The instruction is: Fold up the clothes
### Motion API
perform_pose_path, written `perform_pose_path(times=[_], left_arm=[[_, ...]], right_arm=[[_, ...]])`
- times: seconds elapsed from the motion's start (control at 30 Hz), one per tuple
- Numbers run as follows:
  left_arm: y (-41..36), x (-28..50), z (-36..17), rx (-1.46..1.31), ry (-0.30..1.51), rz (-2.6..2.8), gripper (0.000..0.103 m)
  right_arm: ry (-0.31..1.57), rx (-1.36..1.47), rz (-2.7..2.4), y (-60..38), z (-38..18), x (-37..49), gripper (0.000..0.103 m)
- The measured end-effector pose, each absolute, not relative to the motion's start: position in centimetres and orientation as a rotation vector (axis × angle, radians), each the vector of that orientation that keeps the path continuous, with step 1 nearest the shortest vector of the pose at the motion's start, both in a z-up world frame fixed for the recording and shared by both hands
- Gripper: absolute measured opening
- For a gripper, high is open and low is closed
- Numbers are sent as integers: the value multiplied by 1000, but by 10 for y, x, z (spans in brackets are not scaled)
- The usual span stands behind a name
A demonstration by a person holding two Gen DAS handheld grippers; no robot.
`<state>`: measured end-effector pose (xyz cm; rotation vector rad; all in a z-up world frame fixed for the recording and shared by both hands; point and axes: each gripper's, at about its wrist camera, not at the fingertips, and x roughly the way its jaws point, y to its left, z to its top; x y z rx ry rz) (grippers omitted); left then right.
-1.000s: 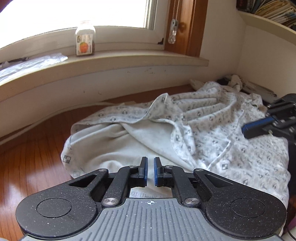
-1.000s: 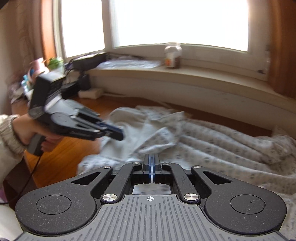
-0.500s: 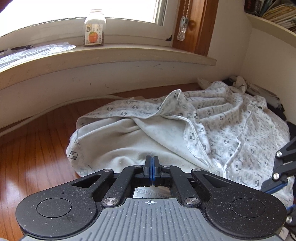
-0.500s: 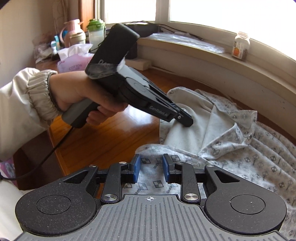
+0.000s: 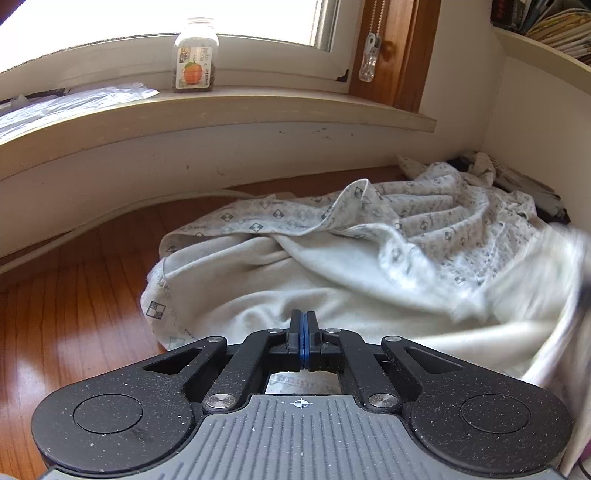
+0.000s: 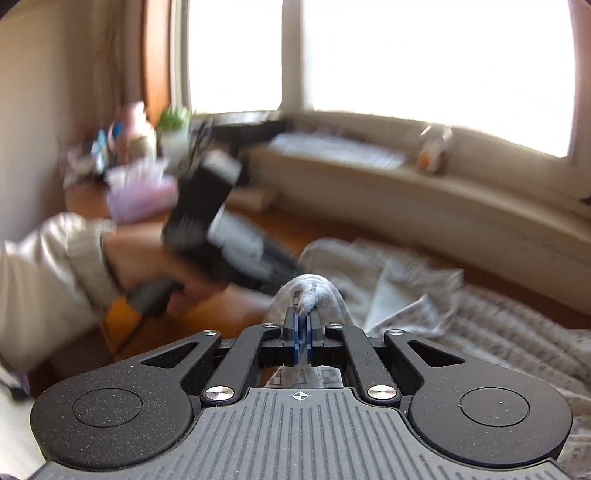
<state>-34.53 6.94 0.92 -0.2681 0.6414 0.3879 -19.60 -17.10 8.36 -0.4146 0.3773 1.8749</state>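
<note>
A pale garment (image 5: 332,266) with a small square print lies crumpled on the wooden tabletop (image 5: 74,295), its plain inside turned up at the near edge. My left gripper (image 5: 303,334) is shut at that near hem, and cloth shows under its fingers. My right gripper (image 6: 303,332) is shut on a raised fold of the garment (image 6: 310,291), which bulges out past its pads. In the left wrist view the garment's right side (image 5: 546,266) is lifted and blurred. In the right wrist view a hand (image 6: 147,266) in a cream sleeve (image 6: 48,277) holds the blurred left gripper behind that fold.
A windowsill (image 5: 258,107) curves along the back with a bottle (image 5: 195,55) and a plastic sheet (image 5: 74,103) on it. Dark items and rags (image 5: 517,177) fill the right corner under a shelf of books (image 5: 554,26). Cups and a tissue pack (image 6: 140,195) stand far left.
My left gripper closed on the near hem and stayed there. My right gripper opened, then shut on a fold of the garment and lifted it; the garment's right side has risen.
</note>
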Motion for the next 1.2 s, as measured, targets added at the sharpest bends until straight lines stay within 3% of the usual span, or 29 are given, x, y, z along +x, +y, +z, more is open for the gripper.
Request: perform_pose_path(times=[0.13,0.4,0.5,0.63,0.73,1.03,1.07,1.17,1.2], left_arm=[[73,-347,9,-276,640,399,2],[34,-352,28,-215,595,359,3],[12,-355,34,-187,582,289,12],[-12,-348,31,-161,597,219,14],[-27,-339,24,-132,612,174,31],[-35,-309,9,-87,660,113,33],[-35,-309,9,-87,662,109,31],[-35,-314,10,-90,653,90,2],[-35,-317,11,-97,648,88,2]], right_arm=[[392,-286,1790,-181,99,-149,5],[456,-319,1688,-163,77,-121,5],[456,-336,1682,-159,73,-126,6],[458,-373,1669,-153,70,-132,6],[473,-387,1658,-149,66,-135,6],[481,-460,1651,-145,46,-146,7],[482,-456,1652,-146,46,-145,7],[486,-446,1658,-146,48,-142,7],[488,-438,1664,-146,49,-141,7]])
